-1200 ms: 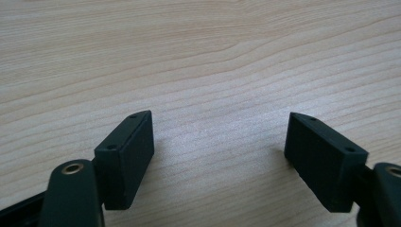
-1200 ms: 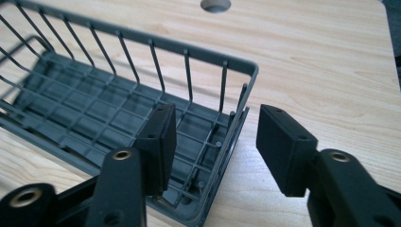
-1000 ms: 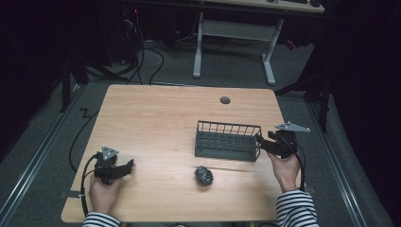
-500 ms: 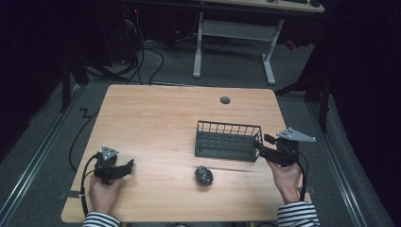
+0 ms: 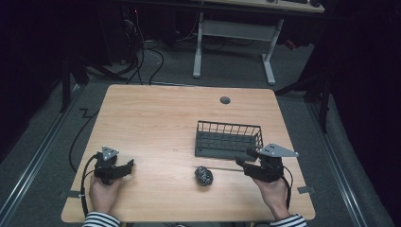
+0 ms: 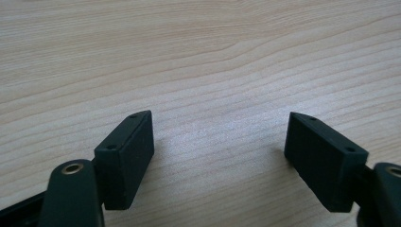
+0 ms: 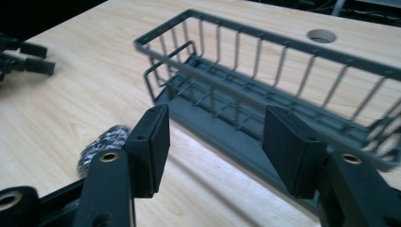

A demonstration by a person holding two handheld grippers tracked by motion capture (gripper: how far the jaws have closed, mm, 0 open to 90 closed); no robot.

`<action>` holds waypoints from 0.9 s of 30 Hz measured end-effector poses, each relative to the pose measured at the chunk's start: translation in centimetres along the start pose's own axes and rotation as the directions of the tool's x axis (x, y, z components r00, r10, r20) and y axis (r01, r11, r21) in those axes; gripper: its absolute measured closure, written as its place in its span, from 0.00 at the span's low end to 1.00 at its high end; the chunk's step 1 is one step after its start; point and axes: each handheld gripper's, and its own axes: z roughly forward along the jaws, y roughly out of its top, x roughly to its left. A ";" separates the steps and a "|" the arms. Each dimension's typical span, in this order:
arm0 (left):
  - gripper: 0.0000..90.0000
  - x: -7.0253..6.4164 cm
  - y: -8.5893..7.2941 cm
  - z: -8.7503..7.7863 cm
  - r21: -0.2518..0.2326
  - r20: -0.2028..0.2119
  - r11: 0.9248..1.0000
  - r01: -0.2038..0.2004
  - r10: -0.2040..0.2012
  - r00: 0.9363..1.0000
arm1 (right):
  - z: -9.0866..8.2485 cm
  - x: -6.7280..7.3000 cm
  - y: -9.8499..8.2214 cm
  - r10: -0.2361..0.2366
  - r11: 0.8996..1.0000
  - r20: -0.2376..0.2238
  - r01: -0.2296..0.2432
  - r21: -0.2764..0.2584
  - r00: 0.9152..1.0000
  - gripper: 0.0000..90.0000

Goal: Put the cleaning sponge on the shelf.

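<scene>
We hold the right hand-held gripper (image 5: 247, 159) just in front of the wire basket (image 5: 228, 139), jaws apart and just opened wider, nothing between them. The steel-wool ball (image 5: 204, 175) lies on the worktop (image 5: 156, 118) near its left. Our left hand-held gripper (image 5: 126, 166) rests open on bare wood, well apart.

Left tool (image 5: 124, 168): black two-jaw tool with grey three-cornered plate, near the desk's front-left corner, jaws apart, nothing between them.
Left hand (image 5: 103, 193): grips it from behind, striped sleeve at the front edge.
Right tool (image 5: 243, 158): near the front-right corner, jaws just opening wider, nothing held.
Right hand (image 5: 273, 191): holds it from behind.
</scene>
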 end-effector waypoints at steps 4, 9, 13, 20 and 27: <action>0.28 0.0 0.0 0.0 0.000 0.000 1.000 0.000 0.000 1.000 | 0.5 0.6 -0.5 -0.006 1.000 -0.025 0.006 0.004 1.000 0.47; 0.28 0.0 0.0 0.0 0.000 0.000 1.000 0.000 0.000 1.000 | 1.7 1.9 -1.5 -0.008 1.000 -0.064 0.009 0.014 0.998 0.45; 0.28 0.0 0.0 0.0 0.000 0.000 1.000 0.000 0.000 1.000 | 2.3 2.6 -1.9 -0.013 1.000 -0.080 0.014 0.015 0.997 0.45; 0.28 0.0 0.0 0.0 0.000 0.000 1.000 0.000 0.000 1.000 | 4.1 4.8 -2.3 -0.061 0.997 -0.126 0.066 0.036 0.990 0.42; 0.28 0.0 0.0 0.0 0.000 0.000 1.000 0.000 0.000 1.000 | 5.9 6.3 -2.8 -0.080 0.994 -0.163 0.091 0.062 0.983 0.39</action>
